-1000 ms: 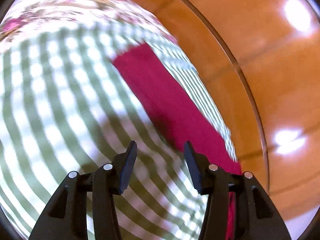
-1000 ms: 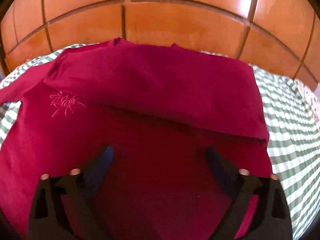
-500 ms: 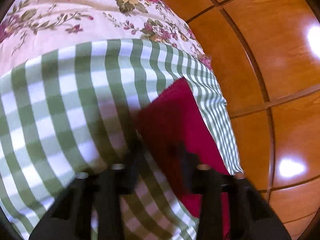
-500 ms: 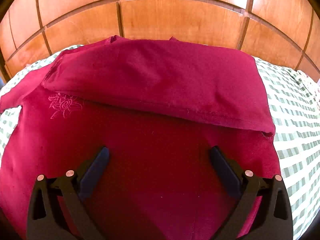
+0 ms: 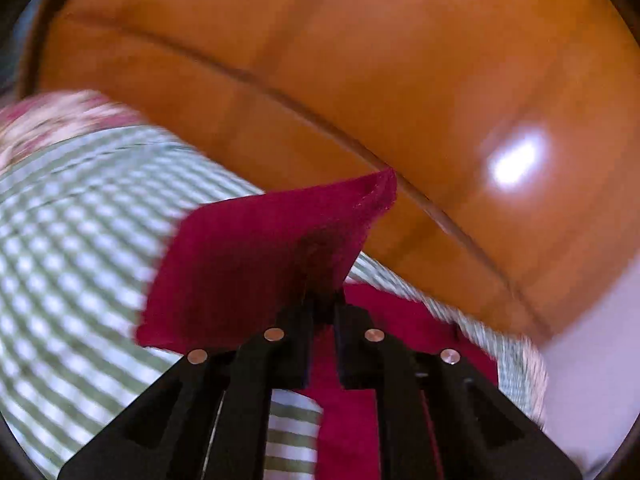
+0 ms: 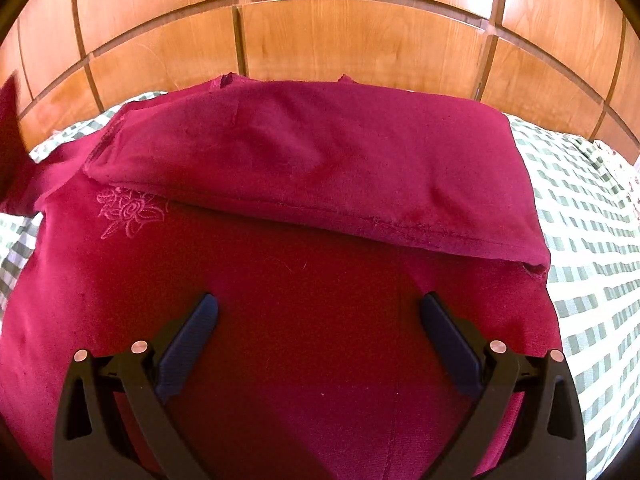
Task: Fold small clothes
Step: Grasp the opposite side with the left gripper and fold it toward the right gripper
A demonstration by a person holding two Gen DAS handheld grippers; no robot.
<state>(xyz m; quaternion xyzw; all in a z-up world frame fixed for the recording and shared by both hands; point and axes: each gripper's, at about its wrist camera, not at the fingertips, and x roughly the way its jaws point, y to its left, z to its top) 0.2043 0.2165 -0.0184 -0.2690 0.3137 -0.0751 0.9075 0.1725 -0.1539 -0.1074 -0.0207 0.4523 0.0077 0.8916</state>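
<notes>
Left wrist view: the left gripper (image 5: 321, 300) is clenched on a flap of the dark crimson cloth garment (image 5: 256, 264). The jaws stand pressed together with fabric pinched between them. The held flap rises ahead of the fingertips and fans out to their left, its hemmed corner standing free ahead and slightly right of the tips. More of the garment lies below and behind the jaws, on the green-and-white checked cotton bedcover (image 5: 72, 248). A floral-printed pink sheet (image 5: 52, 120) shows far ahead to the left. The glossy orange-brown wooden panelling (image 5: 360, 80) fills the view beyond. The picture is blurred, so the seam detail cannot be read.

Right wrist view: the right gripper (image 6: 318, 312) is released, its jaws spread wide, hovering above the garment body with nothing between them. Whether the tips touch the cloth cannot be told. Ahead of the tips one fold is already laid, its hemmed edge running across the view. A tone-on-tone embroidered rose motif (image 6: 130, 212) sits ahead and left of the left finger. At the far left edge a raised piece of crimson cloth shows.

Judgement: the step in hand appears to be the sleeve or side fold. The next move likely calls for carrying the pinched flap across onto the body, laying it flat, and then opening the jaws. The right gripper could steady the body meanwhile.
</notes>
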